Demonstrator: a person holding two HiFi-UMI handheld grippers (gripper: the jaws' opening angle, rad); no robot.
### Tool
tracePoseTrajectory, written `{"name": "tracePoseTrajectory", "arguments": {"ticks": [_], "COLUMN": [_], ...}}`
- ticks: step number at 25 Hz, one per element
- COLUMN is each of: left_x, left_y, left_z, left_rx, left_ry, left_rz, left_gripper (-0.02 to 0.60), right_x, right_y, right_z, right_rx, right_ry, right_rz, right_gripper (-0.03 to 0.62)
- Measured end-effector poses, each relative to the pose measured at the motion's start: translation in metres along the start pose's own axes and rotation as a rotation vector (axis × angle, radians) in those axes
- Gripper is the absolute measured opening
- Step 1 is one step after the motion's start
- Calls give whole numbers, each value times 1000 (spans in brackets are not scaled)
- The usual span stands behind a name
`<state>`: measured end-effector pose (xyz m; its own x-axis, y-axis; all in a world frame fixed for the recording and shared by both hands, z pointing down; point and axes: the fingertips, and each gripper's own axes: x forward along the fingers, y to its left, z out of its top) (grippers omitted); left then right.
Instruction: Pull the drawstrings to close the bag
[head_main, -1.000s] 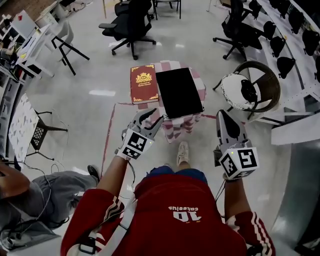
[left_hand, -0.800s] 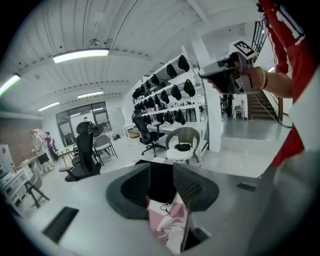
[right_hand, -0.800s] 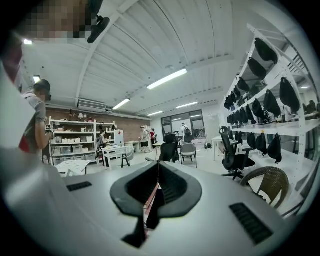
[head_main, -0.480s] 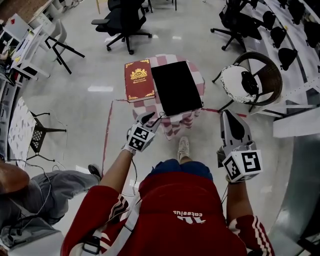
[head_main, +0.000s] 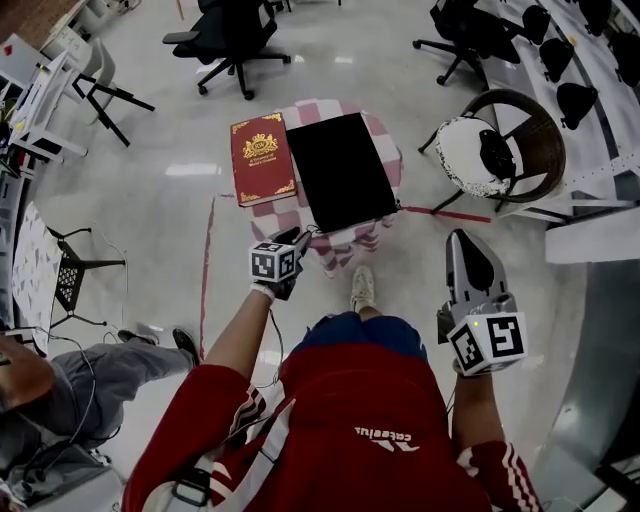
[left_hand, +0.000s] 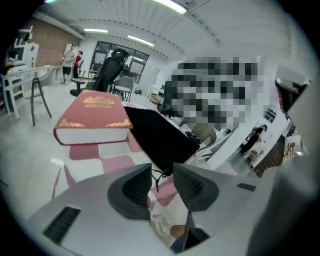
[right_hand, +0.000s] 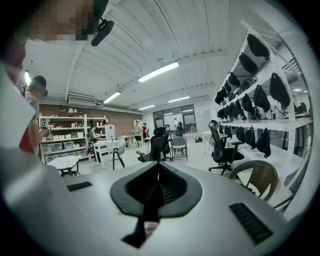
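Left gripper view first: left gripper (left_hand: 162, 174) with jaws apart and nothing pinched. Just beyond the gap, a black drawstring (left_hand: 155, 179) with its knot, dangling at the near edge of the table (left_hand: 82, 152).

Ease forward until the cord sits between the pads, above the knot. Close only then, since a thin cord probably slips out of a shallow bite. Avoid snagging the checkered cloth underneath.

Keep clear of the red book (left_hand: 92, 117) at the table's left. Just beside it, the flat black bag (left_hand: 160, 137), mouth toward the near edge, judging by the cord. Pull away from the mouth along the channel, not upward, or risk dragging the whole bag off the table.

Over in the head view, right gripper (head_main: 462, 242) well off the table's right side, jaws pressed together on nothing. Bring it in to steady the bag during the pull.

Compared with 1 second ago:
- Left gripper lower, rolled over, and up at the table's near-left corner rather than short of it.
- Right gripper slightly lower, closed as before.
- Book and bag unmoved on the table.
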<state>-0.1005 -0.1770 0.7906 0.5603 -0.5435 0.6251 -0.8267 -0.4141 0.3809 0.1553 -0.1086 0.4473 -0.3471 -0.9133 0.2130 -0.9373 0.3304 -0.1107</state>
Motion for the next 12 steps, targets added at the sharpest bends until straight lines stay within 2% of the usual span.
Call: {"name": "tracePoseTrajectory", "arguments": {"ticks": [6,12], "left_x": [31,43], "left_y": [15,24], "left_z": [-25,-25], "left_rx": [-175,-335], "left_ry": [66,32], "left_rz": [-41,-84], "left_gripper": [130,130], "right_x": [15,24], "right_y": [-12,-18], "right_z": [-10,-16], "right_rx": [-8,-20], "right_ry": [31,52], "right_rz": [0,3], "right_gripper": [15,15]}}
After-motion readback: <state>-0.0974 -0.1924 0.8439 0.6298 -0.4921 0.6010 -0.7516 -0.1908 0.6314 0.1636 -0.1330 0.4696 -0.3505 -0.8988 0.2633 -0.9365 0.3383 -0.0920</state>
